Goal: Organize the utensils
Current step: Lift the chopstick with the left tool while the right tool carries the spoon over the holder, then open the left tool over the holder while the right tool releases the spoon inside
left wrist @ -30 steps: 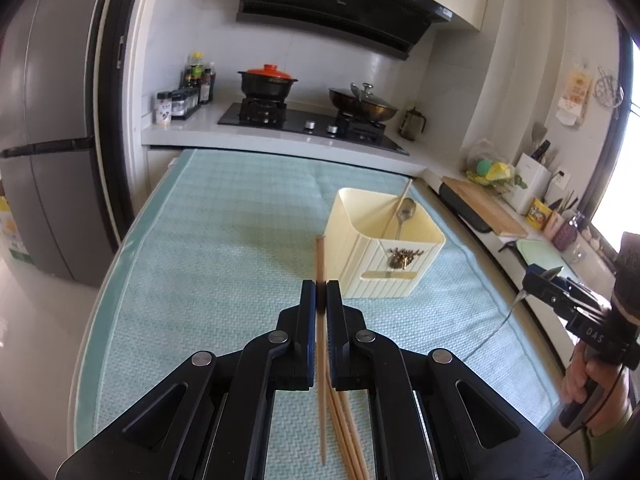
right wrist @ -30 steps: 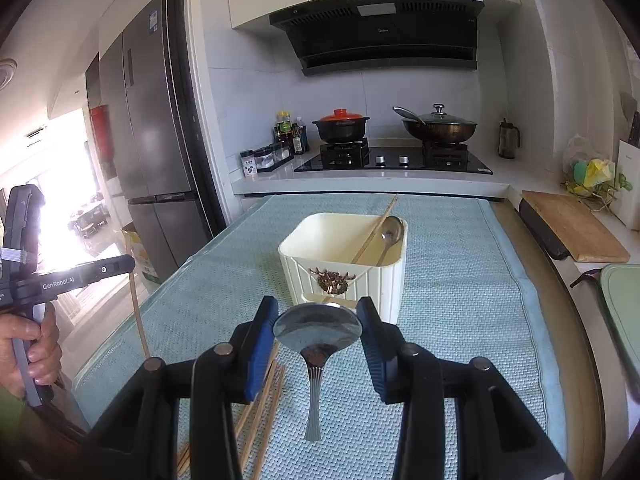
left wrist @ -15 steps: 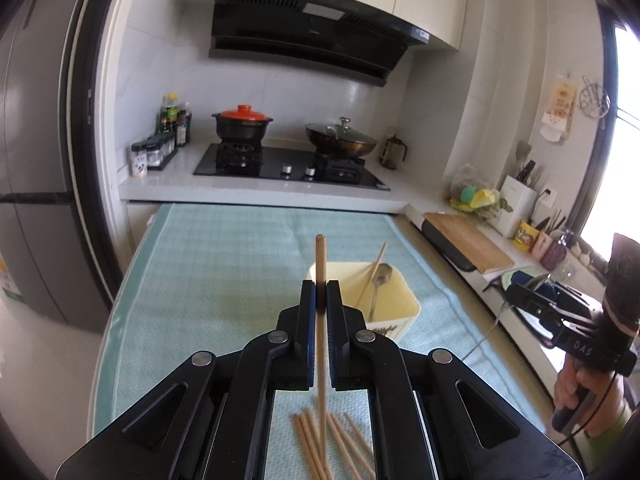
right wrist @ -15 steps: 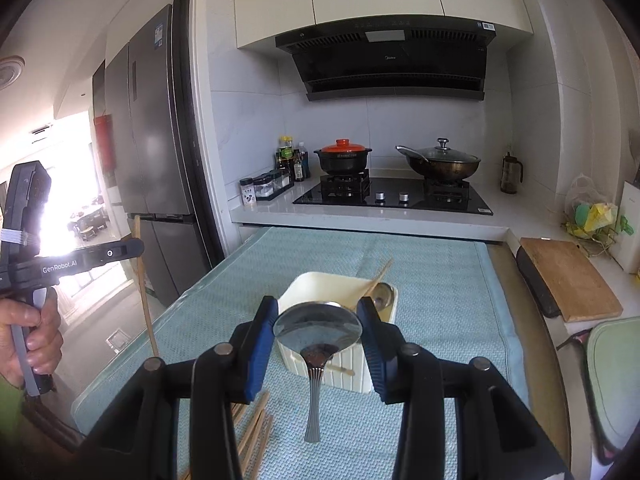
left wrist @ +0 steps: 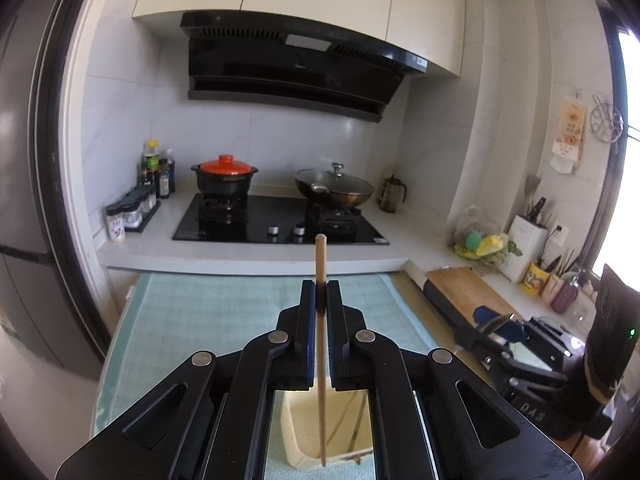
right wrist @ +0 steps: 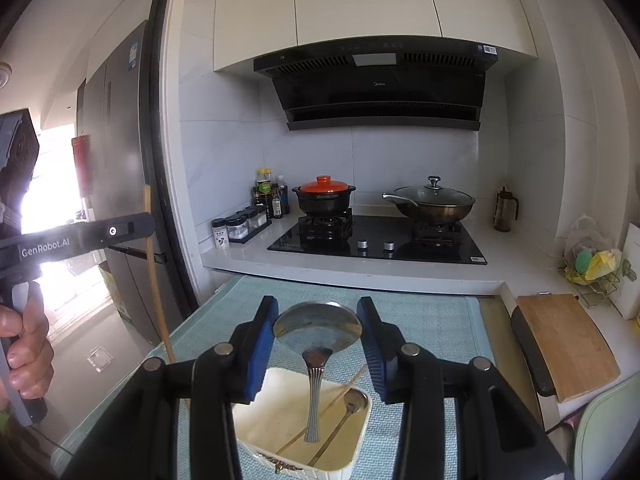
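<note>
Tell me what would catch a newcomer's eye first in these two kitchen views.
Probably the metal spoon, its bowl clamped between the right gripper's blue fingers, handle hanging over the cream utensil holder. Next, the single wooden chopstick pinched upright in the left gripper, above the same holder. Behind both, the orange-lidded black pot on the stove draws the eye.

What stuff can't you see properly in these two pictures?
- Left wrist view: most of the cream holder is hidden behind the left gripper, which is shut on a chopstick.
- Left wrist view: the spoon is hidden; the right gripper shows side-on.
- Right wrist view: the holder's near wall is cut off by the bottom edge.
</note>
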Demonstrator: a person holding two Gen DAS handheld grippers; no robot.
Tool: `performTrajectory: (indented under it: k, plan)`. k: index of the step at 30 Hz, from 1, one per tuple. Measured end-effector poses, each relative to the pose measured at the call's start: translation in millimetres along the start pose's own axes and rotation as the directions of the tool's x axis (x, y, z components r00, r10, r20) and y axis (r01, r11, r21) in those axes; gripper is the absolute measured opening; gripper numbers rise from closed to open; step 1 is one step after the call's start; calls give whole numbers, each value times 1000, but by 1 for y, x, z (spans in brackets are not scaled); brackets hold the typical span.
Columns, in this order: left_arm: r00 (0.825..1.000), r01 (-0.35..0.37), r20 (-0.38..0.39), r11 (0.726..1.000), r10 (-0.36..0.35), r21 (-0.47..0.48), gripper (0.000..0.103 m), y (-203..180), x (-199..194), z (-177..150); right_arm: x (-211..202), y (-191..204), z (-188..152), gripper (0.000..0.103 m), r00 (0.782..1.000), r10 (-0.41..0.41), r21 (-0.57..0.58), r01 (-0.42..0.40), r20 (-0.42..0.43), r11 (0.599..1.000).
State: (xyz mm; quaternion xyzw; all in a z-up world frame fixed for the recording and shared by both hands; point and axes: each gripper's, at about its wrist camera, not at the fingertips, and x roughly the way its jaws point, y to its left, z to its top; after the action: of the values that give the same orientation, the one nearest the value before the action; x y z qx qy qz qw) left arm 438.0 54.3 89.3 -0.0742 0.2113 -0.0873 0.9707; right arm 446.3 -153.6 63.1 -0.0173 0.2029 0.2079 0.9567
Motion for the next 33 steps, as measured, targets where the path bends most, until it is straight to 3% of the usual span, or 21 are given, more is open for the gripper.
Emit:
performTrajectory:
  k: [6, 12, 17, 20, 22, 24, 28, 33]
  plan:
    - [996, -19, -90, 1000, 21, 20, 3, -12, 67, -24, 55, -24, -37, 41, 989, 9, 64, 1, -151, 998]
    - [976, -39, -213, 997, 53, 73, 3, -18, 123, -60, 108, -41, -81, 41, 946, 17, 92, 13, -323, 996]
    - [954, -66, -287, 995, 85, 74, 4, -15, 149, -85, 129, -51, -95, 42, 928, 5, 104, 36, -372, 994]
    - [938, -97, -326, 992, 116, 75, 6, -11, 158, -95, 134, -56, -94, 44, 929, -2, 112, 46, -370, 993]
    - [932, -101, -343, 993, 116, 62, 18, -7, 159, -96, 131, -57, -91, 52, 932, -5, 111, 49, -362, 993]
    - [937, -105, -330, 993, 115, 50, 43, -3, 146, -94, 119, -58, -84, 52, 942, -5, 121, 48, -334, 991]
    - [949, -92, -295, 993, 108, 69, 59, 3, 96, -84, 76, -54, -66, 52, 963, -10, 103, 39, -268, 994]
    - [951, -100, -265, 970, 159, 220, 77, 8, 2, -91, -5, -33, -64, 59, 983, -6, 9, 8, -183, 1000]
